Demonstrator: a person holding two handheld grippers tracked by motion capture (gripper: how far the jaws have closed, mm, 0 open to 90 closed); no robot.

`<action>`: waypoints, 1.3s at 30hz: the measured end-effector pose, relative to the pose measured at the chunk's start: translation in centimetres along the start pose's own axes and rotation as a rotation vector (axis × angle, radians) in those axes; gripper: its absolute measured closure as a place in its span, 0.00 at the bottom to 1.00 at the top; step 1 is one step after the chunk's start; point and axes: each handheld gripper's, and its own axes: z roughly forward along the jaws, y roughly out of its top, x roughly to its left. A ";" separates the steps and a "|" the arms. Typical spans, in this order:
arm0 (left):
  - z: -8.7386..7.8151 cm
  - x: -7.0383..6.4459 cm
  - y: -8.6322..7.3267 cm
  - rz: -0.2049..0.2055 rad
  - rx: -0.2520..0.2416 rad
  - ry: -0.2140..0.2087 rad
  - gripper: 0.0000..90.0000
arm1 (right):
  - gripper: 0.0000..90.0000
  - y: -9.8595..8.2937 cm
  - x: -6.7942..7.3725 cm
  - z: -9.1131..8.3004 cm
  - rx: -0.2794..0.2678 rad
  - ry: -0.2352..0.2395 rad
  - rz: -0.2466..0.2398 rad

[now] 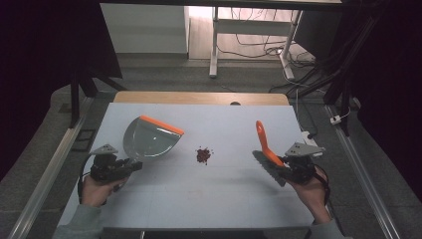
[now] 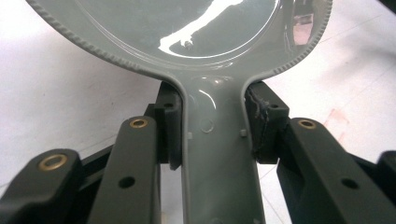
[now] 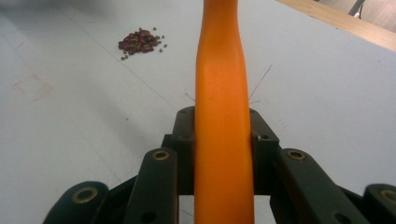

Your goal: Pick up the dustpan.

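Orange-edged and grey, the dustpan point(image 1: 151, 139) lay on the pale surface point(image 1: 199, 199), its handle clamped in the left claw point(image 1: 130, 166), while the right claw point(image 1: 281, 168) gripped the orange handle of a brush point(image 1: 266, 149). A small pile of dark beans point(image 1: 203, 155) sat between them. Sweeping well likely meant pressing the dustpan's lip flat near the beans and drawing the brush slowly toward it.

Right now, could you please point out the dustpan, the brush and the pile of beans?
dustpan point(image 1: 149, 142), high view, grey pan surface.
brush point(image 1: 264, 144), high view, orange handle.
pile of beans point(image 3: 139, 41), right gripper view, middle of the heap.
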 end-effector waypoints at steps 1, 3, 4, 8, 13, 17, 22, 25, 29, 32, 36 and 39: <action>-0.1 0.0 0.1 0.007 -0.006 -0.014 0.68 | 0.78 0.0 -0.1 0.0 -0.003 0.001 0.004; -0.1 -0.1 0.1 0.009 -0.011 -0.021 0.68 | 0.78 0.1 -0.3 0.1 -0.008 0.002 0.011; -0.2 -0.3 0.2 0.020 -0.016 -0.036 0.68 | 0.78 0.1 -0.3 0.1 -0.009 0.001 0.014; -0.3 -0.5 0.2 0.041 -0.021 -0.053 0.68 | 0.78 0.2 -0.4 0.0 -0.011 -0.006 0.014; -0.4 -0.7 0.2 0.065 -0.013 -0.082 0.68 | 0.78 0.4 -0.2 0.2 -0.009 -0.010 0.015; -0.5 -0.9 0.1 0.086 -0.004 -0.103 0.68 | 0.78 0.9 0.1 0.5 -0.010 -0.011 0.012; -0.7 -1.6 0.3 0.131 0.012 -0.106 0.68 | 0.78 1.5 0.5 0.9 -0.009 -0.010 -0.002; -0.8 -2.0 0.5 0.150 0.029 -0.101 0.68 | 0.78 1.9 0.7 1.2 -0.011 -0.008 0.000; -1.0 -2.7 0.7 0.178 0.045 -0.108 0.68 | 0.79 2.3 0.8 1.2 -0.025 -0.001 0.000; -1.1 -3.1 0.8 0.193 0.058 -0.114 0.68 | 0.79 2.6 0.8 1.3 -0.034 0.001 0.006; -1.2 -3.3 0.9 0.206 0.072 -0.122 0.68 | 0.78 3.3 0.8 1.9 -0.036 0.002 0.005; -1.3 -3.3 1.0 0.202 0.077 -0.130 0.68 | 0.78 3.6 0.8 2.3 -0.037 0.007 0.007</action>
